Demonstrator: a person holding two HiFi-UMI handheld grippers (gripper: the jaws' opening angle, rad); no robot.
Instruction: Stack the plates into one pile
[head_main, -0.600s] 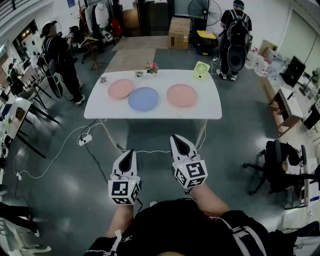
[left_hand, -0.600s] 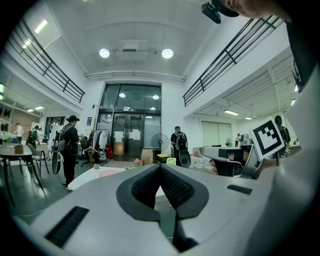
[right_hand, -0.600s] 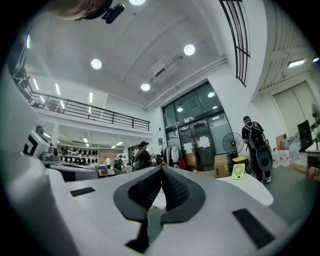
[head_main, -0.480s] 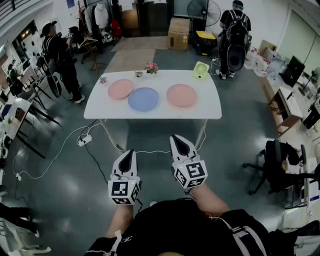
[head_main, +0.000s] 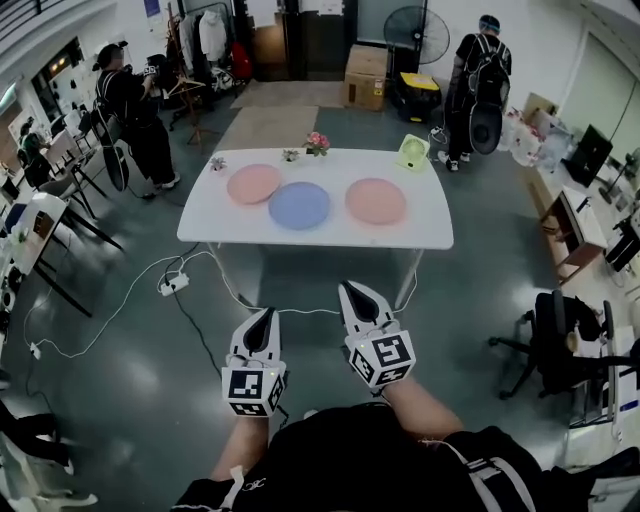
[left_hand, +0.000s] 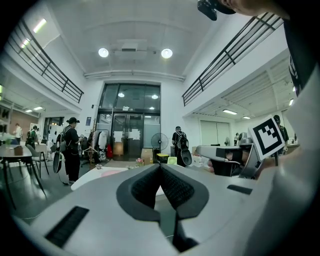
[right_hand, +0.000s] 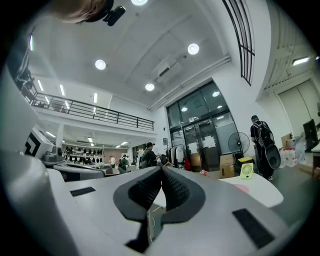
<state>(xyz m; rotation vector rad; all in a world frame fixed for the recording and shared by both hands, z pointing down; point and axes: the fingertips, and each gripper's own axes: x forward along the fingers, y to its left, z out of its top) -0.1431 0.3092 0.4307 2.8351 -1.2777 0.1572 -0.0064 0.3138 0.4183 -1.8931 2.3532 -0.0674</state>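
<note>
Three plates lie apart on a white table (head_main: 300, 232) ahead of me: a pink plate (head_main: 253, 183) at the left, a blue plate (head_main: 299, 204) in the middle, and another pink plate (head_main: 376, 200) at the right. My left gripper (head_main: 263, 313) and right gripper (head_main: 355, 290) hang over the floor, well short of the table. Both are shut with nothing between the jaws. In the left gripper view the jaw tips (left_hand: 160, 165) meet; the right gripper (right_hand: 161, 169) shows the same.
A small green fan (head_main: 410, 151) and little flower pots (head_main: 317, 143) stand at the table's far edge. A power strip with cables (head_main: 172, 285) lies on the floor at the left. Chairs (head_main: 560, 330) stand at the right; people stand beyond the table.
The view has shifted a little: the table sits slightly lower and further right in the picture. Both grippers stay shut and keep their pose.
</note>
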